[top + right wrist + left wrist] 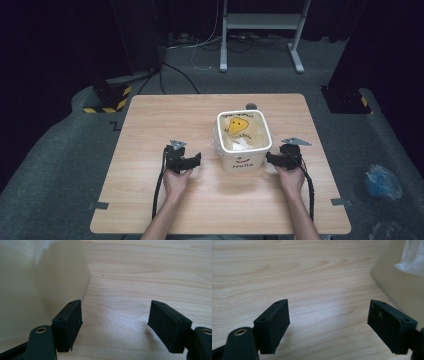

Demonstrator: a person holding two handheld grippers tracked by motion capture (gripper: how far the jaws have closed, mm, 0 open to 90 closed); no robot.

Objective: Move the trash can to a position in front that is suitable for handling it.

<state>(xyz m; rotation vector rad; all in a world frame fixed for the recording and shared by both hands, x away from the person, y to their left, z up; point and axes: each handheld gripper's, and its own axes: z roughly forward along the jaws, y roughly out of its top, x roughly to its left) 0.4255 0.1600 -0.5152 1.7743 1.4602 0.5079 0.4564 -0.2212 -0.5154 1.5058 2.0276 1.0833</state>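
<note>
Two grippers flank a white bin on a wooden table.

The bin [243, 144], lined with a clear bag [248, 131] and printed "Hello" on its near wall, stands right of the table's [165, 115] middle. The left gripper [192, 161] rests on the table just left of the bin, apart from it, jaws spread wide and empty; in its own view the bin's wall [397, 287] rises at the right. The right gripper [271, 158] sits just beside the bin's near right corner, jaws also wide and empty, with the wall [37, 290] close to its left jaw.
</note>
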